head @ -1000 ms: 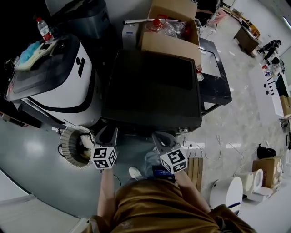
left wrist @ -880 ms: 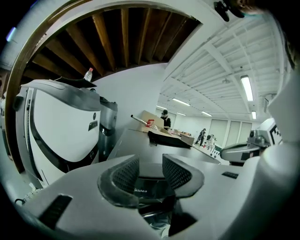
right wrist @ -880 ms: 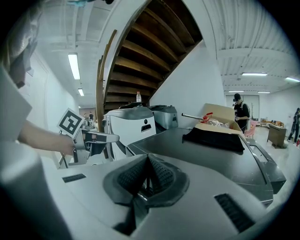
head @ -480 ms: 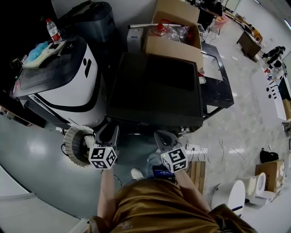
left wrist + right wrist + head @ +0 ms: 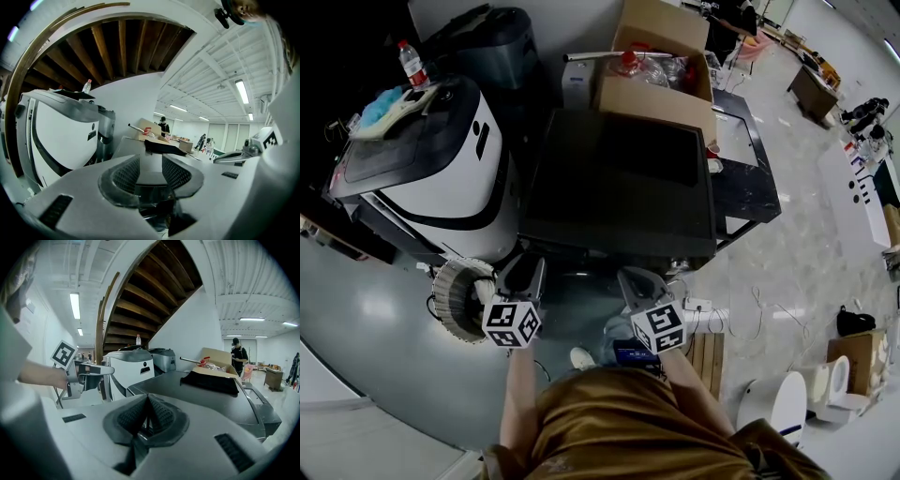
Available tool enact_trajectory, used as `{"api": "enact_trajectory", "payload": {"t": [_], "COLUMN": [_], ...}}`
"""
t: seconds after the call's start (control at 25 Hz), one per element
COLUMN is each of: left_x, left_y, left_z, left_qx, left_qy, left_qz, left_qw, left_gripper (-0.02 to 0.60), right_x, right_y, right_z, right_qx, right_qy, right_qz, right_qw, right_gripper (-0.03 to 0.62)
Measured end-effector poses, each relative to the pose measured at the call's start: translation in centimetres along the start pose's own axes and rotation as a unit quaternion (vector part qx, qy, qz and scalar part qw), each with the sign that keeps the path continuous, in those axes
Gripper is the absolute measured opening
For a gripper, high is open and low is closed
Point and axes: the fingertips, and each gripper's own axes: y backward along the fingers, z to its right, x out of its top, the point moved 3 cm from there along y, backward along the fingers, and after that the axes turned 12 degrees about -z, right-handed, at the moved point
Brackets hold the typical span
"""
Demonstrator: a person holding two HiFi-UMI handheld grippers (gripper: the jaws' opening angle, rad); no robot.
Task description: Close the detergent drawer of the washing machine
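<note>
tools (image 5: 523, 270) (image 5: 639, 281) 2 | cardboard box (image 5: 652, 94) 1 | bottle (image 5: 412, 64) 1 | white machine (image 5: 441, 178) 1

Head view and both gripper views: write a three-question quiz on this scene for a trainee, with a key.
1. True or false: the right tool has its jaws together, with nothing between them.
2. The blue cloth lies on: A the floor; B the white machine; C the dark machine.
3. Which tool has its jaws apart?
Key: 1 true. 2 B. 3 the left tool; its jaws have just been closing a little, and nothing stands between them.
</note>
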Motion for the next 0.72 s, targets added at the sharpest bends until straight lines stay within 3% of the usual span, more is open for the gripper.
{"api": "enact_trajectory", "payload": {"t": [0.72], "left_x": [-0.6], "left_y": [0.0], "left_z": [0.6], "left_qx": [0.004], "left_qy": [0.005], "left_qz": [-0.005], "left_qw": [1.0000], "left_gripper": [0.164], "right_x": [-0.7], "right_y": [1.1], "right_z": [0.9], "right_qx": [-0.007], "right_qy": [0.004], "right_qz": [-0.008], "right_qw": [1.000], "right_gripper": [0.012]}}
